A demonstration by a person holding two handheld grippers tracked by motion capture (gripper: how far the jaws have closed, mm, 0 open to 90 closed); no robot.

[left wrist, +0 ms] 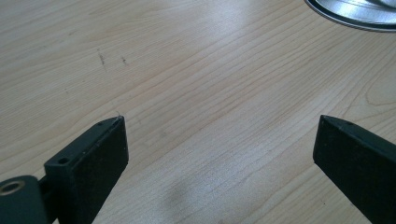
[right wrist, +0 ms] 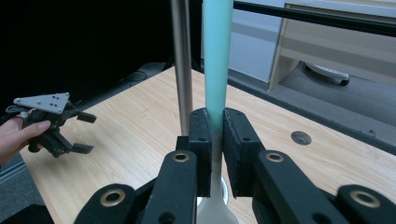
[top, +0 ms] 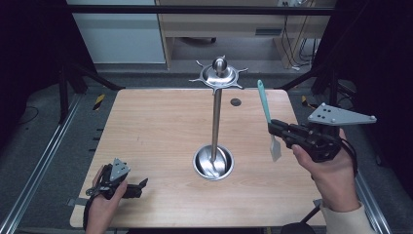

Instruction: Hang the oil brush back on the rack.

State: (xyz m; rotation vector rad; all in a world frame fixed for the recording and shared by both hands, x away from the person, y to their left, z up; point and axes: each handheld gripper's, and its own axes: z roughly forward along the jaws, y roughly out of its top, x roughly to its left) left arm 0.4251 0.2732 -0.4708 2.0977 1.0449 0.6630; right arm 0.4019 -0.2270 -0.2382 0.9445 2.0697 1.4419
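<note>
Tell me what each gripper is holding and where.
Right gripper clamps a spatula on its teal handle, just above the blade; left gripper is open, holding nothing.

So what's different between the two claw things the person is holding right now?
The right gripper is shut on a teal-handled spatula and raised above the table, to the right of the metal stand. The left gripper is open, with nothing between its jaws, and sits low at the table's near left corner. Both have two black jaws, carry a grey three-cornered plate, and are held by one hand each.
</note>
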